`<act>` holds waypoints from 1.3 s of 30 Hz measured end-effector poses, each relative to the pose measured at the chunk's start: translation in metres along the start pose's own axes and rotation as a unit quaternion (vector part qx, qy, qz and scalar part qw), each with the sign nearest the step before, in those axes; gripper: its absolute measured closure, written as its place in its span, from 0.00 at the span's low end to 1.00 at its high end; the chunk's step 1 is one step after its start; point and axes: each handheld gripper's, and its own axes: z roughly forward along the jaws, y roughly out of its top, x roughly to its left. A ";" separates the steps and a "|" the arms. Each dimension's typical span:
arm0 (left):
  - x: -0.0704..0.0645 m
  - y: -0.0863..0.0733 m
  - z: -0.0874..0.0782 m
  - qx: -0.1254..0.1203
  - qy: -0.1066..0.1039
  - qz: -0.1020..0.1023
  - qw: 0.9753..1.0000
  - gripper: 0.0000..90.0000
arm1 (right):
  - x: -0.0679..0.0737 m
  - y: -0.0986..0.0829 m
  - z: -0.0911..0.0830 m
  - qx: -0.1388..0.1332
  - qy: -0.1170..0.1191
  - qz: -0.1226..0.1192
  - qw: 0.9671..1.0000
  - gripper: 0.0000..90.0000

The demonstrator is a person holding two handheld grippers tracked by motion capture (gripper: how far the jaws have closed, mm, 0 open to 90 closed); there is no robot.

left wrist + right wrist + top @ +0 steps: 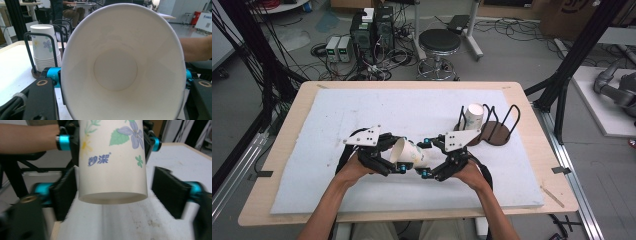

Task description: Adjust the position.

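High view: at the near middle of the white mat, a paper cup lies on its side in the air between two hand-held grippers. The left gripper has its jaws closed on the cup near the rim. The cup's long axis runs roughly from 9 o'clock to 3 o'clock, mouth toward the left hand, base toward the right gripper. That gripper sits at the cup's 3 o'clock, nearest the base, with its jaws set either side of it. At 1 o'clock from the cup, well apart, a wire rack holds a stack of cups.

Left gripper view: the cup faces the camera mouth-first, its round bottom dead centre, so its axis points straight away along the jaws. Blue-tipped jaws press its wall at 9 and 3 o'clock. The stack of cups stands in the rack at 10 o'clock, flowers printed on it; no writing there can be read.

Right gripper view: the cup comes in base-first from 12 o'clock. The right gripper's pads stand wide, the left pad just beside the wall, the right pad clearly apart; it grips nothing. The wall bears blue and green flowers and blue Chinese characters, reading 妙洁 as best one can tell. The likely next move is a close on the base end.
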 end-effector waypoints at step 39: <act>0.037 0.030 -0.018 0.252 0.110 0.003 0.961 0.34 | 0.019 -0.062 -0.063 0.052 -0.316 0.116 0.940 0.17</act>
